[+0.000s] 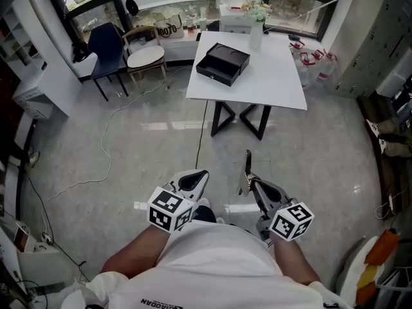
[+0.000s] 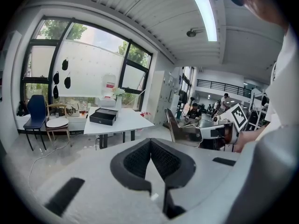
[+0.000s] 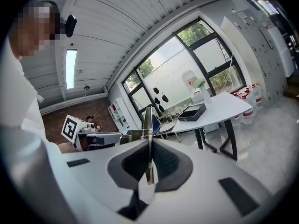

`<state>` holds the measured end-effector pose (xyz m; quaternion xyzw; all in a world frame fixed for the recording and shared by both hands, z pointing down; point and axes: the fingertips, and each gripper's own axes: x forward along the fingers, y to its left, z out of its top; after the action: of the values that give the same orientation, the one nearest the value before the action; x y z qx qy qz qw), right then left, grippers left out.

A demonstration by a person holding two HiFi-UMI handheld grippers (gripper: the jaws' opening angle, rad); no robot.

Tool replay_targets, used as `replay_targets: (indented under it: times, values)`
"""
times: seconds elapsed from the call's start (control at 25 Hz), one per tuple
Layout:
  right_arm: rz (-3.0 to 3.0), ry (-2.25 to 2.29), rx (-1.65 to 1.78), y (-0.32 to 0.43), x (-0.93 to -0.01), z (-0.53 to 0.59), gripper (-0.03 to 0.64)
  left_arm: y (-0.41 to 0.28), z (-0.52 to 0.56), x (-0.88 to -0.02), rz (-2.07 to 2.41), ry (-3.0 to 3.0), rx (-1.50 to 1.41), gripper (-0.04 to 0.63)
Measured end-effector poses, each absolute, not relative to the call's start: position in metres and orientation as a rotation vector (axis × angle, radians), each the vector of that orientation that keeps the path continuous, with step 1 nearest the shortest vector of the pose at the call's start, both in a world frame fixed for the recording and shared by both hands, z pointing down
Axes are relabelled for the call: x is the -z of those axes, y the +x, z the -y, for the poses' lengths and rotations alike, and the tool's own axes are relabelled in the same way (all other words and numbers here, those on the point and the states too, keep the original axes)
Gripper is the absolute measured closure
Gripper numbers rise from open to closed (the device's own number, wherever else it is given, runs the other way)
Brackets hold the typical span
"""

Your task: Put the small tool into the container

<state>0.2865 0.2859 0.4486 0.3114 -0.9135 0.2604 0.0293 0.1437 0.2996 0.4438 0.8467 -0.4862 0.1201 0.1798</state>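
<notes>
Half done maybe: got small tool [image 1: 247, 167] clamped in right gripper [image 1: 252, 184] jaws, left gripper [image 1: 196, 179] jaws closed, empty. Need to haul it to container [image 1: 223, 63], 12 o'clock on table [image 1: 277, 76], drop in.

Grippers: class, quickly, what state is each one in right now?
Left gripper: closed, nothing between its jaws.
Right gripper: closed on the small metal tool.
</notes>
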Motion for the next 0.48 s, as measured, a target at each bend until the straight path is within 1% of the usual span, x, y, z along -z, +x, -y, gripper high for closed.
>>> replay_targets:
  times: [0.48]
  values:
    - [2.811,0.934,-0.858,0.274,-0.458,-0.29,0.607,0.129,-0.309,-0.452,1.394,2.359,-0.364,0.586]
